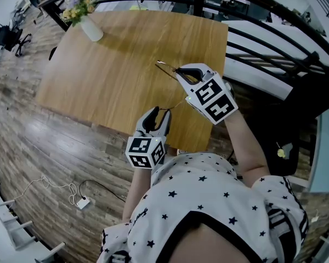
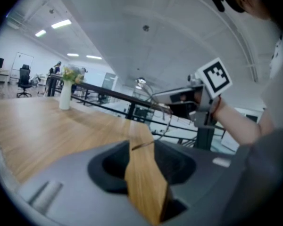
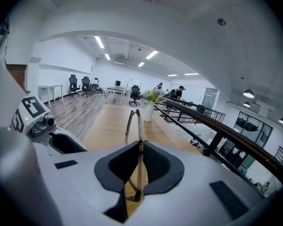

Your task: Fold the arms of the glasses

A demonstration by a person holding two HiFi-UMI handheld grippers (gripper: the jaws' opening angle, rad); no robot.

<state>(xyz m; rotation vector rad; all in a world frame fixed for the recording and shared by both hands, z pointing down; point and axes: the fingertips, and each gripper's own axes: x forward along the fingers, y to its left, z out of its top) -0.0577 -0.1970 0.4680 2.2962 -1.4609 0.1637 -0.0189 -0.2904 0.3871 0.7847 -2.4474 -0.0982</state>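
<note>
The right hand-held gripper (image 3: pixel 138 149) is clenched on the glasses (image 3: pixel 134 121) and holds them in the air over the bench (image 1: pixel 115 75). The left hand-held gripper (image 2: pixel 142 147) is released, its jaws apart, and the tip of one glasses arm lies between them unpressed. At the bench's far corner a white vase (image 1: pixel 91 28) holds flowers (image 1: pixel 77 5). A black railing (image 1: pixel 252 40) runs beyond the bench.

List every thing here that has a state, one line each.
glasses: held off the table, one arm unfolded.
arm: tip lies in the gap between the left jaws, not pinched.
right gripper: jaws shut on the glasses.
left gripper: jaws open.
vase: upright at the table's far corner, flowers in it.
</note>
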